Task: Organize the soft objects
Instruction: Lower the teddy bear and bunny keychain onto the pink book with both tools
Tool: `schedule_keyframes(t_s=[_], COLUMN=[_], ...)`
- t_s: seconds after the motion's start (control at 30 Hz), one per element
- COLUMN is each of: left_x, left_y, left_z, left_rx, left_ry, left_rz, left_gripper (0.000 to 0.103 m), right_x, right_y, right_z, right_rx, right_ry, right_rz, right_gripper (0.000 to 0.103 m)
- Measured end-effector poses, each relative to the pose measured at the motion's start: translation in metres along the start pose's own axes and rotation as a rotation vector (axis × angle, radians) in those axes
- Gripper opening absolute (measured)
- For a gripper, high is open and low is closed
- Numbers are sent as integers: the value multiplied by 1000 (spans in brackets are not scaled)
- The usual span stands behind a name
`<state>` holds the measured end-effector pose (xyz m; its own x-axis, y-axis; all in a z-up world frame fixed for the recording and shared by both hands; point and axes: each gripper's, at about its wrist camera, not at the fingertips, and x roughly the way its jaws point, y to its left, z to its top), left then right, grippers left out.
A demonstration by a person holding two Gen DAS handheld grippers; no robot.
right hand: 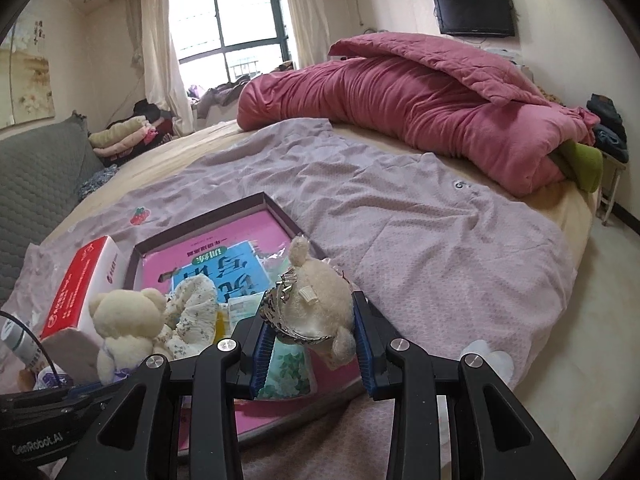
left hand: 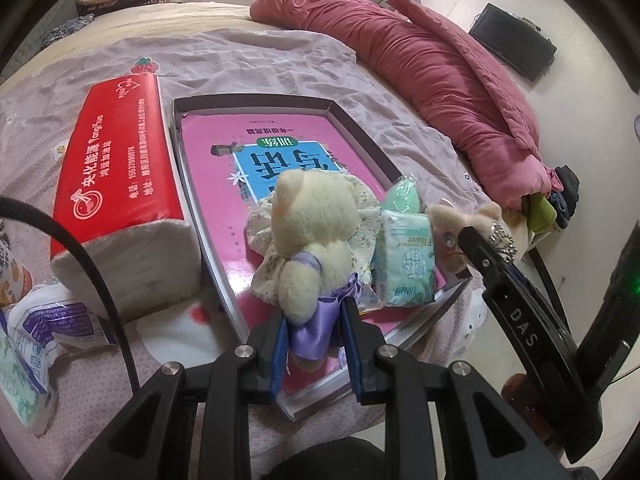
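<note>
My left gripper (left hand: 314,320) is shut on the purple satin skirt of a cream teddy bear (left hand: 316,232) in a floral dress. The bear stands over a shallow dark-rimmed box (left hand: 256,101) that holds a pink book. A white-green tissue pack (left hand: 406,268) and a green packet (left hand: 404,196) lie in the box beside the bear. My right gripper (right hand: 314,320) is shut on a small cream bear (right hand: 320,296) with a silver sequined band. It hangs just above the box's near right corner (right hand: 208,216). In the left wrist view the small bear (left hand: 446,216) shows at the right.
A red-wrapped tissue brick (left hand: 116,160) lies left of the box on the lilac sheet (right hand: 420,240). Several plastic packets (left hand: 40,320) sit at the near left. A rolled pink quilt (right hand: 420,100) runs along the far side of the bed. Folded clothes (right hand: 120,132) are stacked beyond it.
</note>
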<state>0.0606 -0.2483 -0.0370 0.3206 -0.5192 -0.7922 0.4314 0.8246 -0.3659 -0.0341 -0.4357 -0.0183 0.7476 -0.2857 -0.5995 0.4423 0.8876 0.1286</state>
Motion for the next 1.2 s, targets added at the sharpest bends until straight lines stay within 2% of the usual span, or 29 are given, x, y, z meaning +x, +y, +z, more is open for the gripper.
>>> schedule_keyframes(t_s=[0.27,0.67,0.9,1.2], left_x=[-1,-3,-3,-3], left_y=[7,9,8,9], left_z=[-1,-3,-3,-3], left_rx=[-10,-17,-18,-21], left_ry=[0,3,5,5], left_rz=[5,1,0,-2], left_gripper=[26,26,26,26], right_x=[10,20,25,29], right_y=[15,-2,4,1], right_z=[-4,-13,-18,-21], right_rx=[-36,-1,-24,15], right_ry=[23,98,116,152], right_rz=[58,-16,-4,30], right_gripper=[37,37,38,44])
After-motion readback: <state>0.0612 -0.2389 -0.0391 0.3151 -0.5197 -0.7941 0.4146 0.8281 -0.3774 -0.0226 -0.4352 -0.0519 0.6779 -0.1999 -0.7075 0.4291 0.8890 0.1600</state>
